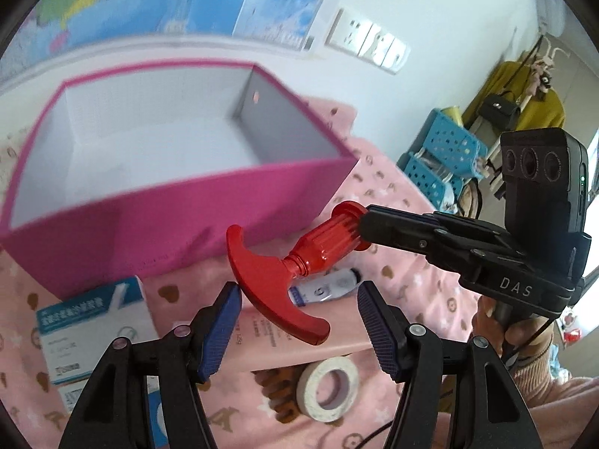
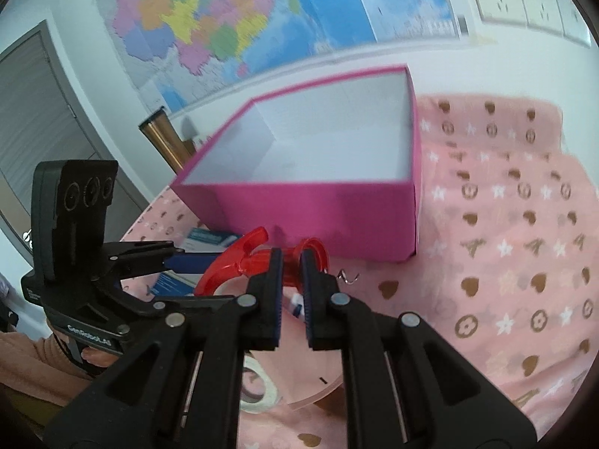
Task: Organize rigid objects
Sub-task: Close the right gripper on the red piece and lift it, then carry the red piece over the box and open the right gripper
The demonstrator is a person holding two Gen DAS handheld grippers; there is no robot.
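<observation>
Left wrist view, left gripper (image 1: 297, 292) parted with nothing pinched, tape roll (image 1: 329, 389) on pink cloth (image 1: 419, 299) below, right gripper (image 1: 365, 226) clenched on red tool (image 1: 295, 265) raised before empty pink box (image 1: 179, 172).

1. Red T-handle tool (image 1: 284, 273): glossy plastic; ribbed barrel translucent, curved crossbar opaque and smooth.
2. Pink box (image 1: 209, 205): matt card outside, plain white paper-like lining.
3. Tablecloth (image 2: 505, 224): soft pink cloth, printed hearts with a dull metallic sheen.
4. Tape roll (image 1: 327, 389): off-white, matt, papery.
5. Left gripper (image 1: 299, 331) and right gripper (image 2: 291, 262): matt black plastic, blue fine-ribbed pads, small bright metal pins.
6. Medicine carton (image 1: 93, 329): smooth printed card.
</observation>
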